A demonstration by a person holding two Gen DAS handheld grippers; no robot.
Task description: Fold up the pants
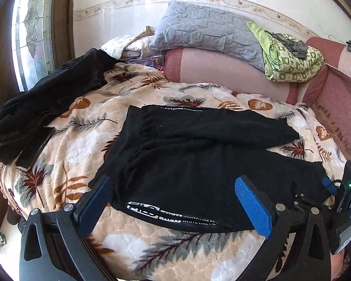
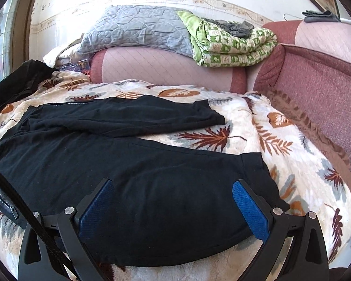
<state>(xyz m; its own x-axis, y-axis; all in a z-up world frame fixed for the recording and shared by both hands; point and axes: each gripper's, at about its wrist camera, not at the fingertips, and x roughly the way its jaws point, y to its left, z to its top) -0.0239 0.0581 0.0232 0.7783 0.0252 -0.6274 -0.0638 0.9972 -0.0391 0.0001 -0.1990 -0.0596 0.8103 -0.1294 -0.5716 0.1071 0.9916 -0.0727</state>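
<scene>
Black pants (image 1: 194,154) lie spread flat on a leaf-patterned blanket (image 1: 86,126), waistband to the left, both legs running right, white lettering along the near edge. My left gripper (image 1: 173,201) is open, its blue pads either side of the near waist and upper leg, just above the cloth. My right gripper (image 2: 173,203) is open over the lower part of the near leg (image 2: 152,175); the far leg (image 2: 133,114) lies beyond. The right gripper's body shows at the right edge of the left wrist view (image 1: 348,201). Neither holds anything.
Another black garment (image 1: 44,103) and a phone (image 1: 35,149) lie on the blanket's left side. A grey pillow (image 1: 208,30) and a folded green quilt (image 1: 290,53) rest on the pink sofa back (image 1: 234,72). A sofa arm (image 2: 320,89) rises at right.
</scene>
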